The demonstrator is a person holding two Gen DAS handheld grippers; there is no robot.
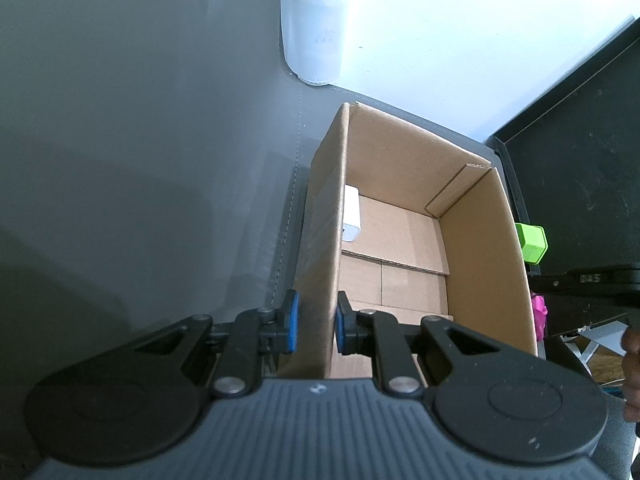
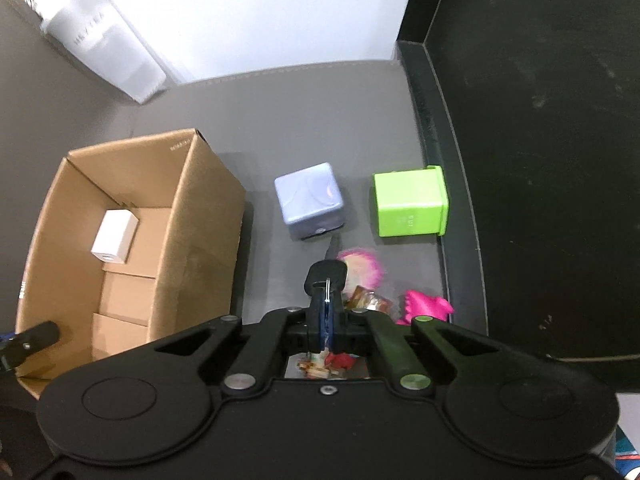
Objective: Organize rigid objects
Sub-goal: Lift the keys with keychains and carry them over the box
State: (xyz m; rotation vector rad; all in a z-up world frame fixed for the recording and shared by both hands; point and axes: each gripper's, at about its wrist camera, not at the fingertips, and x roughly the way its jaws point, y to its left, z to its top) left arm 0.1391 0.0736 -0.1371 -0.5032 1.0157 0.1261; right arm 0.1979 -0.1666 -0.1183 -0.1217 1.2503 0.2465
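An open cardboard box (image 1: 480,240) (image 2: 200,220) stands on the grey mat with a small white box (image 1: 352,212) (image 2: 114,236) inside. My left gripper (image 1: 317,324) is shut on the box's near left wall, one blue pad on each side. My right gripper (image 2: 326,320) points down over the mat right of the box, shut on a black key (image 2: 325,274) with a metal ring. Beyond it sit a pale blue cube (image 2: 310,204) and a lime green box (image 2: 408,204) (image 1: 532,242).
A pink and white fluffy thing (image 2: 360,266), wrapped sweets (image 2: 368,300) and a bright pink piece (image 2: 424,308) lie near the right gripper. A white bottle (image 1: 316,20) (image 2: 104,44) stands at the back. A black panel (image 2: 540,160) borders the mat on the right.
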